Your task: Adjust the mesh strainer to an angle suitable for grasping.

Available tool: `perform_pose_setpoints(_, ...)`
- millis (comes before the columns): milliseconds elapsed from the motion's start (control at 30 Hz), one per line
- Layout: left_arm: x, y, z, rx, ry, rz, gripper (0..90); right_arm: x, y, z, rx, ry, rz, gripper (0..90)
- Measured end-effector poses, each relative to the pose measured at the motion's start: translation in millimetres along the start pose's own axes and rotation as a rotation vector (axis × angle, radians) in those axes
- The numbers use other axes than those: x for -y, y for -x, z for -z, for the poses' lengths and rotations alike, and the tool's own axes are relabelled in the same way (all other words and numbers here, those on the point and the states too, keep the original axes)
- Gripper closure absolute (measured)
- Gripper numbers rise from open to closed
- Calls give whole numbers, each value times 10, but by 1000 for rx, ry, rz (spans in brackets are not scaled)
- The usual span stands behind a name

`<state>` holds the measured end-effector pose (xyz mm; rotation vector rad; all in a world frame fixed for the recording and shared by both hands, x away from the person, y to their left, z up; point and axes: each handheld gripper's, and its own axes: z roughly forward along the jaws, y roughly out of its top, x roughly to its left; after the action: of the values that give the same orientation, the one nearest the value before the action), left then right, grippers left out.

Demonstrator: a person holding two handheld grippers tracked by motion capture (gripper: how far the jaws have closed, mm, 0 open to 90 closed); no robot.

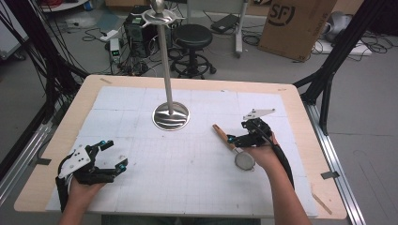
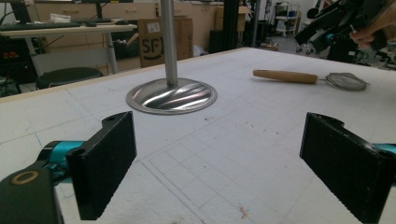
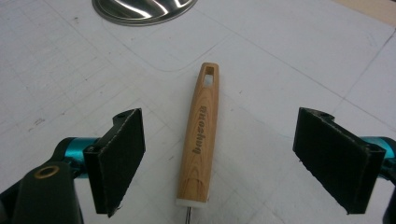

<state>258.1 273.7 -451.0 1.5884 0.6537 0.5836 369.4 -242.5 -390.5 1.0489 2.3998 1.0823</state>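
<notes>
The right gripper had its fingers released, spread wide to either side of a wooden handle without touching it. That handle belonged to a small strainer: pale grained wood with a slotted hole at its far end, dark lettering burned along its length, a white collar at the near end and a thin metal stem leaving it. In the high view the strainer lay flat on the desk, right of the middle, its handle aimed toward the far left and its round mesh bowl nearer the front edge, just beside the person's right hand. The gripper hung just above the handle.

The left gripper sat near the front left corner, held by the left hand, its fingers likewise released and holding nothing, pointing across the desk toward the middle.

A white gridded mat, marked with a few small stains, covered most of the desk, with bare wood showing around its edges. Toward the far edge, about the middle, stood a metal stand with a shiny round rippled base and a tall upright pole. It stood well apart from the strainer, with open mat between them.

Beyond the desk I could see a black stool, a cardboard box printed "SF", and loose cables on the floor.
</notes>
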Motion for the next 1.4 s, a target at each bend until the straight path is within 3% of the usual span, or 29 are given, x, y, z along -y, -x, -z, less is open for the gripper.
perform_pose_setpoints(267,0,0,-1,2,0,0,112,-95,12,-70,4,-47,3,160)
perform_pose_setpoints(1033,-3,4,-11,0,-7,-8,112,-1,24,-253,4,-215,-17,165)
perform_pose_setpoints(1233,-3,7,-12,-1,-8,-6,113,40,-4,-316,-18,-296,-14,203)
perform_pose_setpoints(1400,-4,6,-12,0,-11,-8,113,51,-18,-328,-18,-331,-5,252)
